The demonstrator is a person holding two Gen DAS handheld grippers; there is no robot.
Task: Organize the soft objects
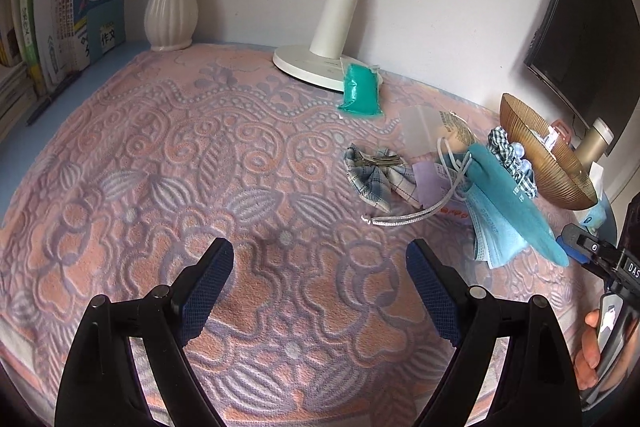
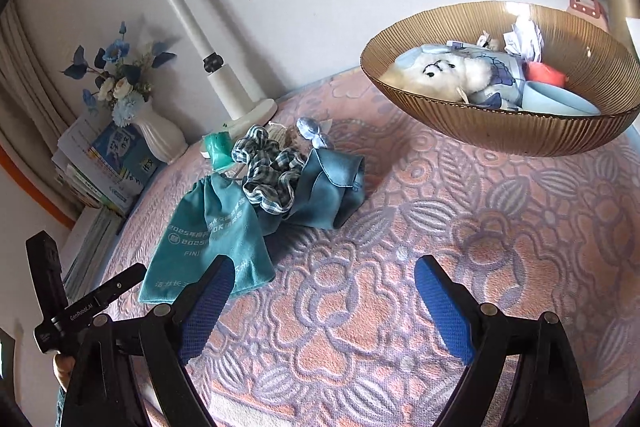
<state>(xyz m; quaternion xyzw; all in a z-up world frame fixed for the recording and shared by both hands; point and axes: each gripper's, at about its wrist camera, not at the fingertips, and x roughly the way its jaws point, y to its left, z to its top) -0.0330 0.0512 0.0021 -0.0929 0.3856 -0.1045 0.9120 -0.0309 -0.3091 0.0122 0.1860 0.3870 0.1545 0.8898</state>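
I hold both grippers released and empty: the teal drawstring pouch [image 2: 208, 239] lies just ahead-left of my right gripper [image 2: 324, 307], long axis running up-right toward the amber bowl [image 2: 500, 131], farther from my left gripper [image 1: 320, 291].

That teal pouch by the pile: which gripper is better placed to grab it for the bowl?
Probably the right. The teal pouch lies just ahead of the right gripper, beside its left finger, with the bowl close by. The left gripper faces bare cloth; the pile sits off to its right.
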